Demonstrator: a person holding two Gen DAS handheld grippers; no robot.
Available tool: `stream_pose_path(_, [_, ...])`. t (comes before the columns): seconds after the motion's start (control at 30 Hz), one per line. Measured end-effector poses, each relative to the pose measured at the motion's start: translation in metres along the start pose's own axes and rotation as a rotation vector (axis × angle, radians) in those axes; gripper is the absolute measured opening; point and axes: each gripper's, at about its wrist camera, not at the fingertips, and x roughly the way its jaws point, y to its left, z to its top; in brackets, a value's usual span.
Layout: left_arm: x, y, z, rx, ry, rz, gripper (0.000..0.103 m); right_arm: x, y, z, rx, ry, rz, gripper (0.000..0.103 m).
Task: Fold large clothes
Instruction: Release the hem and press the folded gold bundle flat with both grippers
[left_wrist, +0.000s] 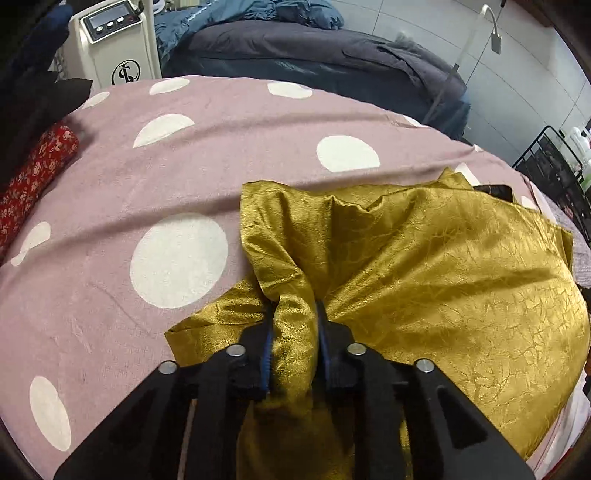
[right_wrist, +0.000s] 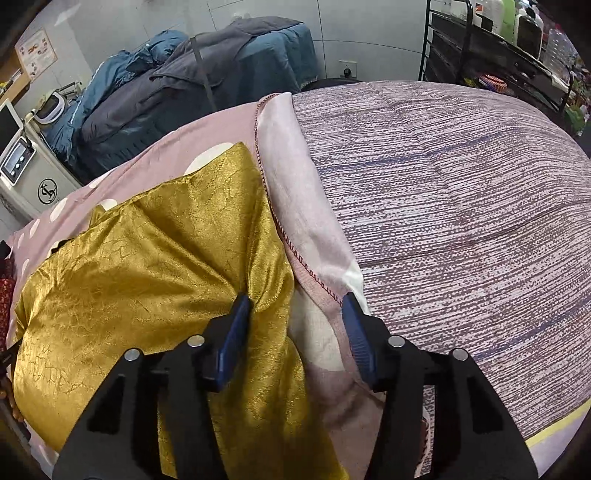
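A shiny gold garment (left_wrist: 443, 277) lies crumpled on a pink sheet with white dots (left_wrist: 184, 147). In the left wrist view my left gripper (left_wrist: 294, 314) is shut on a bunched fold at the garment's left edge; the fabric fills the gap between the blue pads. In the right wrist view the same gold garment (right_wrist: 147, 258) spreads to the left. My right gripper (right_wrist: 295, 306) stands open over its right edge. Its left finger (right_wrist: 236, 332) rests against the gold cloth, and its right finger (right_wrist: 354, 339) is over the pink sheet's stitched hem.
A grey-striped quilt (right_wrist: 443, 184) covers the bed to the right. A red floral cloth (left_wrist: 33, 177) lies at the left edge. Beyond the bed stand a white machine (left_wrist: 114, 44), another bed with dark bedding (left_wrist: 314, 48), and a black rack (right_wrist: 480, 48).
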Motion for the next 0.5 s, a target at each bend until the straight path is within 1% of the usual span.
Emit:
stream_pose_path(0.03, [-0.003, 0.004, 0.0, -0.013, -0.009, -0.002, 0.044, -0.004, -0.005, 0.0, 0.011, 0.0, 0.015, 0.056])
stream_pose_path(0.07, [-0.008, 0.008, 0.001, -0.027, -0.02, 0.011, 0.054, -0.009, -0.009, -0.001, 0.024, -0.003, 0.03, 0.057])
stream_pose_path(0.1, [-0.012, 0.011, 0.001, -0.043, -0.029, 0.028, 0.073, -0.015, -0.015, -0.002, 0.043, -0.011, 0.049, 0.058])
stream_pose_path(0.13, [-0.019, 0.016, 0.001, -0.068, -0.045, 0.04, 0.082, -0.022, -0.02, -0.004, 0.063, -0.023, 0.062, 0.06])
stream_pose_path(0.17, [-0.026, 0.022, 0.002, -0.09, -0.061, 0.028, 0.082, -0.031, -0.025, -0.007, 0.082, -0.037, 0.073, 0.065])
stream_pose_path(0.23, [-0.044, 0.033, 0.001, -0.153, -0.092, -0.028, 0.083, -0.05, -0.031, -0.015, 0.105, -0.065, 0.09, 0.07])
stream_pose_path(0.27, [-0.054, 0.038, -0.001, -0.182, -0.111, -0.036, 0.085, -0.058, -0.034, -0.021, 0.115, -0.075, 0.098, 0.07])
stream_pose_path(0.33, [-0.073, 0.05, -0.009, -0.229, -0.152, -0.024, 0.086, -0.072, -0.037, -0.032, 0.134, -0.084, 0.121, 0.07])
stream_pose_path(0.43, [-0.105, 0.059, -0.028, -0.286, -0.2, -0.034, 0.086, -0.093, -0.036, -0.059, 0.141, -0.102, 0.144, 0.07])
stream_pose_path(0.47, [-0.112, 0.056, -0.035, -0.288, -0.21, -0.035, 0.086, -0.099, -0.03, -0.068, 0.121, -0.102, 0.153, 0.07])
stream_pose_path(0.5, [-0.122, 0.047, -0.046, -0.268, -0.229, -0.048, 0.086, -0.104, -0.019, -0.078, 0.083, -0.103, 0.156, 0.07])
